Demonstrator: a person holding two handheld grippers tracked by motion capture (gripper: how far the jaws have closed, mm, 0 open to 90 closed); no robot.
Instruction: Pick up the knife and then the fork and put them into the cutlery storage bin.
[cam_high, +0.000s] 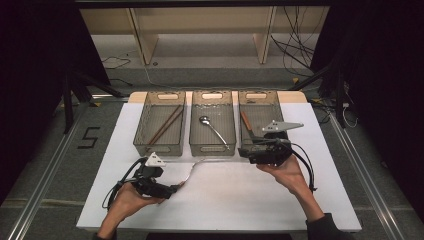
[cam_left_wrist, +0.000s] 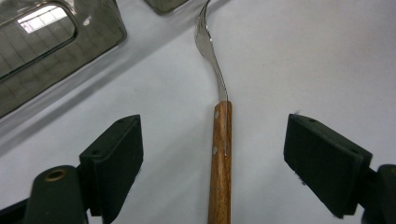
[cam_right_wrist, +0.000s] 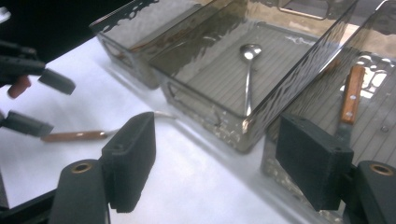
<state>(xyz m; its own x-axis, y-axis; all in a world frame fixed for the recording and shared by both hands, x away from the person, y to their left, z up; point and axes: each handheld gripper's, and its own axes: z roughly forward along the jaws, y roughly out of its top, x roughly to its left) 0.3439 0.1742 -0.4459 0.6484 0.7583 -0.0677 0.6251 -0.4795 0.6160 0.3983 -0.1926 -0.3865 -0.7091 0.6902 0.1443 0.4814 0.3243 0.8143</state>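
1. Left gripper view: my left gripper (cam_left_wrist: 212, 158) is wide open, with the wooden-handled fork (cam_left_wrist: 220, 140) lying on the white table (cam_left_wrist: 303, 56) between its jaws, untouched.
2. Right gripper (cam_right_wrist: 215, 161) is open and empty, beside the right bin (cam_high: 258, 102) with the knife (cam_right_wrist: 349, 100) inside.
3. Spoon (cam_right_wrist: 248, 70) sits in the middle bin (cam_high: 212, 142).

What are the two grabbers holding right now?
Nothing. The left gripper stands open around the wooden-handled metal fork, untouched; the right gripper is open and empty.
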